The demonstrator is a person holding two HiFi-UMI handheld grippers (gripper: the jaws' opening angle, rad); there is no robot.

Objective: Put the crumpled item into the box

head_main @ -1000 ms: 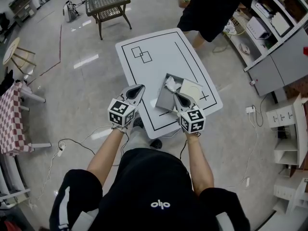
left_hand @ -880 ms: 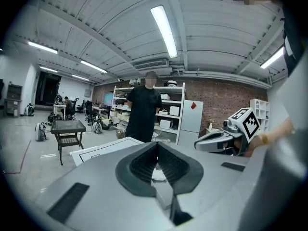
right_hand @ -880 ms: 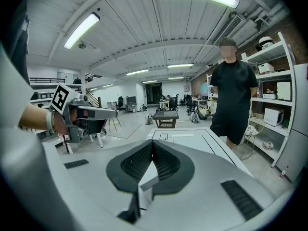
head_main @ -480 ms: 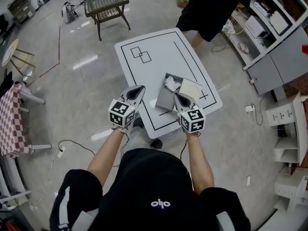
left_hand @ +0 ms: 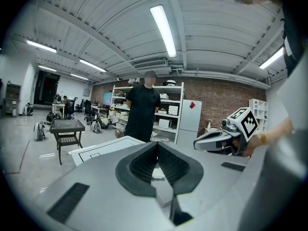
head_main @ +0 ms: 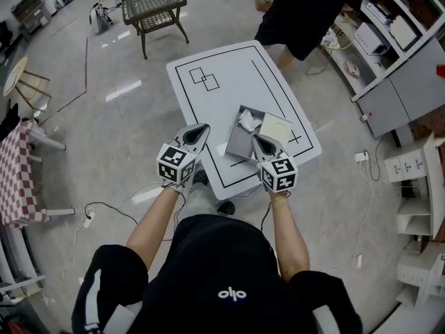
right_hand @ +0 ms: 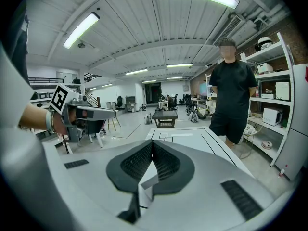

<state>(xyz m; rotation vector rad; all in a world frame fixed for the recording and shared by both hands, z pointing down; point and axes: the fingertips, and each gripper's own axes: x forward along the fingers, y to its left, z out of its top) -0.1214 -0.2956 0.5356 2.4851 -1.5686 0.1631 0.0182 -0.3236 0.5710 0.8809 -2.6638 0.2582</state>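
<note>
A grey open box [head_main: 238, 143] stands near the front edge of the white table [head_main: 229, 75], with its pale lid flap [head_main: 277, 127] folded out to the right. The crumpled white item [head_main: 247, 121] lies inside the box at its far end. My left gripper [head_main: 202, 127] hovers just left of the box, jaws shut and empty [left_hand: 157, 143]. My right gripper [head_main: 254, 138] sits at the box's near right corner, jaws meeting at the tip with nothing held [right_hand: 152, 142]. Between the right jaws a corner of the box [right_hand: 144, 183] shows.
A person in black [head_main: 306, 12] stands at the table's far right side. A small wicker table [head_main: 154, 2] is beyond, shelves [head_main: 389, 40] at the right, a checkered-cloth table [head_main: 14, 172] and a stool [head_main: 24, 75] at the left. Cables [head_main: 104, 207] lie on the floor.
</note>
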